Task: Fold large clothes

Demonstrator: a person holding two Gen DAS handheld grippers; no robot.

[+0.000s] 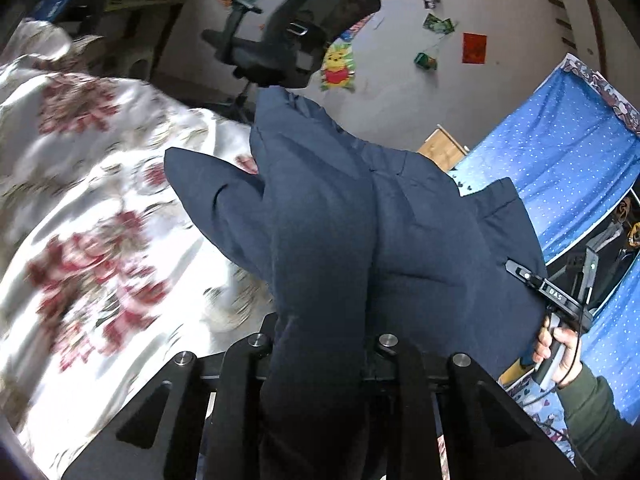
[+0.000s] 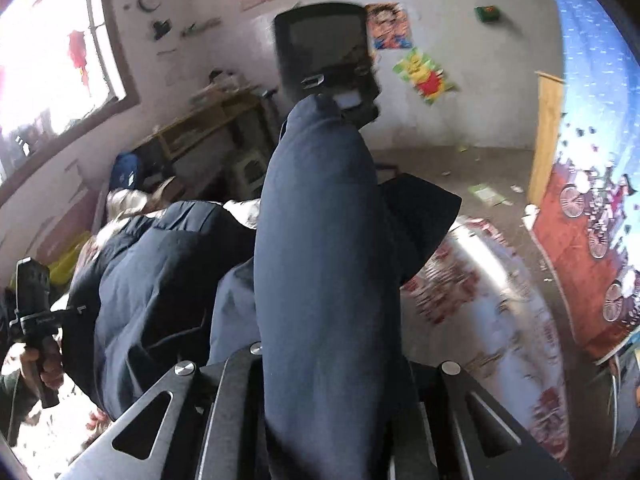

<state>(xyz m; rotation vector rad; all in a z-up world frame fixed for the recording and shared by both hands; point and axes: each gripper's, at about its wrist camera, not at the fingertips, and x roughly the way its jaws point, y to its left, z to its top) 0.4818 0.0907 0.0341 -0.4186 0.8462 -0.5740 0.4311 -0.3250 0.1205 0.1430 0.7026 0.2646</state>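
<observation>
- Left gripper [image 1: 320, 360] clamped on a thick bunch of the navy padded jacket [image 1: 360, 216], jaws nearly together around the cloth.
- Right gripper [image 2: 332, 364] likewise closed on a rolled fold of the same jacket, fabric bulging up between the fingers.
- Jacket held up off the floral quilt [image 1: 80, 200], lifted above it, one sleeve [image 1: 208, 196] drooping toward it; bulk of the garment hanging between the two grips.
- Likely slip risk: puffy, slick-looking cloth gripped as a wad, not at a seam, so one pull apart could drag it out of either clamp.
- Uneven fold probable if the drooping sleeve lands on the quilt first and gets trapped underneath.
- Bunched layers could lock in wrinkles once laid down on the quilt.
- Office chair [image 1: 304, 32] beyond the quilt's far edge: snag possible on a wide swing.
</observation>
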